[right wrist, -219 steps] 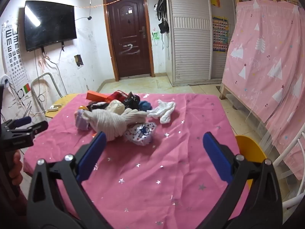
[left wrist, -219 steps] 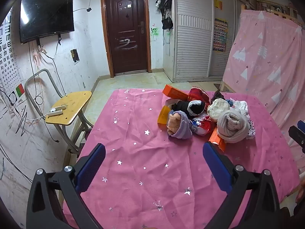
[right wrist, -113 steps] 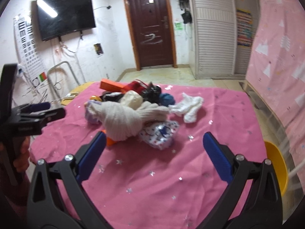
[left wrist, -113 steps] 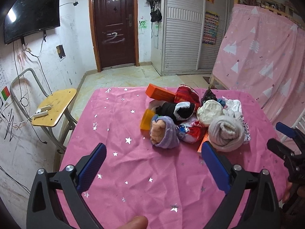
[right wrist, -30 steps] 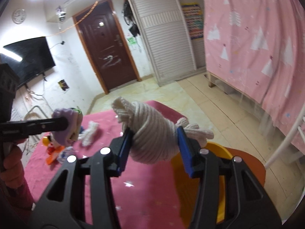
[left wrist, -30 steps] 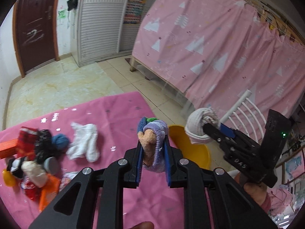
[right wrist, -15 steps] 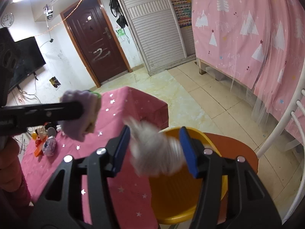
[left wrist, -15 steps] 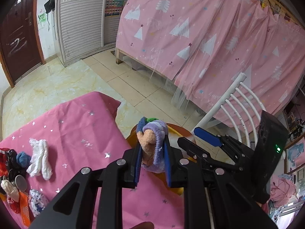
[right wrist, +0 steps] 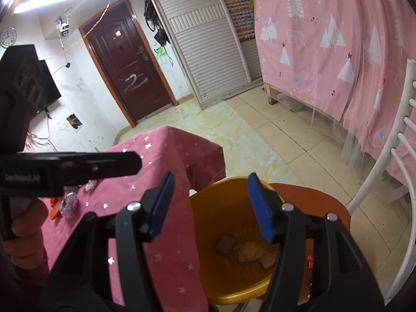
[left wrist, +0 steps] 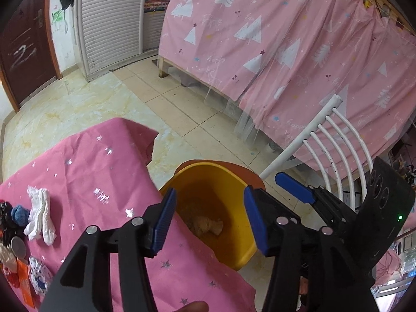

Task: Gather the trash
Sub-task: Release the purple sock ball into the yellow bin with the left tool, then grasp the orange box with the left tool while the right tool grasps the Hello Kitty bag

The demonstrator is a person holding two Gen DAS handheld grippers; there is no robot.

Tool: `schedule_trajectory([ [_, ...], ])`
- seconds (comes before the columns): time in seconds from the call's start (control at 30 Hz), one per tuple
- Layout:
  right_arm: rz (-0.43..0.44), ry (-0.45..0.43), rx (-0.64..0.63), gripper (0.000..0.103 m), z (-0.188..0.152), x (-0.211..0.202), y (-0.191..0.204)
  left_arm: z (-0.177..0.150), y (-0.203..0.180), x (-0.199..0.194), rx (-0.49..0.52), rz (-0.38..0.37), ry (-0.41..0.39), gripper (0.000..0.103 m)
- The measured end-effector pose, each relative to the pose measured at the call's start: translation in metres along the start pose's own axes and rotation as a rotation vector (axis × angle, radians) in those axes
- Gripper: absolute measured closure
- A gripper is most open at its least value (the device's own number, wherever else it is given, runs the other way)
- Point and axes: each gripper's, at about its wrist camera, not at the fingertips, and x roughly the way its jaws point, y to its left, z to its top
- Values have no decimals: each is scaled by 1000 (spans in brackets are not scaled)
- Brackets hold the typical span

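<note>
A yellow bin [left wrist: 235, 256] [right wrist: 205, 208] stands on a chair seat at the table's corner. Rolled cloth bundles [left wrist: 205, 225] [right wrist: 248, 252] lie on its floor, tinted yellow, so I cannot tell one from another. My left gripper [left wrist: 210, 221] hangs over the bin's mouth, its jaws opening with nothing between them. My right gripper [right wrist: 212, 204] is also above the bin, jaws opening and empty. In the right wrist view the left gripper [right wrist: 130, 165] shows side-on at the left, held by a hand [right wrist: 28, 223].
The pink starred tablecloth [left wrist: 85, 182] [right wrist: 169, 234] reaches the bin's rim. White socks [left wrist: 39, 215], a blue ball [left wrist: 19, 213] and several other items lie at the table's far left. A white chair back [left wrist: 330, 140] and a pink curtain [left wrist: 286, 39] stand behind the bin.
The left gripper has opened and the purple bundle has left its jaws. The white bundle that was slipping from the right gripper has dropped into the bin. Both jaws stand wider.
</note>
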Motion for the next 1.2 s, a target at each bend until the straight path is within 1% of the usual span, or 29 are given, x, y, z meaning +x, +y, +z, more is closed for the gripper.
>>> schedule_trajectory([
  [0.07,4,-1,-12,47,1,0,5,-2,4,-4,-10,3,1,56],
  [0.17,10,-3,-26,45,3,-2,12,-5,13,-17,-28,25,-23,56],
  [0.23,16,-3,-43,38,4,-2,21,-6,21,-30,-44,41,-44,56],
  [0.37,29,5,-76,38,5,-1,41,-10,39,-54,-67,67,-77,56],
  [0.57,64,18,-139,38,5,2,82,-19,72,-86,-108,99,-118,56],
  [0.67,85,31,-167,37,5,7,103,-25,90,-98,-139,122,-137,56],
  [0.73,97,43,-187,33,4,11,117,-29,104,-104,-159,128,-140,56],
  [0.8,107,54,-203,32,2,15,130,-33,116,-111,-175,136,-145,55],
  [0.93,132,82,-243,31,-4,23,160,-41,141,-128,-196,176,-172,54],
  [0.97,137,87,-250,29,-6,24,165,-43,148,-132,-203,186,-177,54],
  [1.03,147,103,-272,27,-9,30,180,-47,167,-142,-228,207,-192,53],
  [1.2,175,148,-319,26,-18,45,215,-57,217,-164,-296,273,-217,51],
])
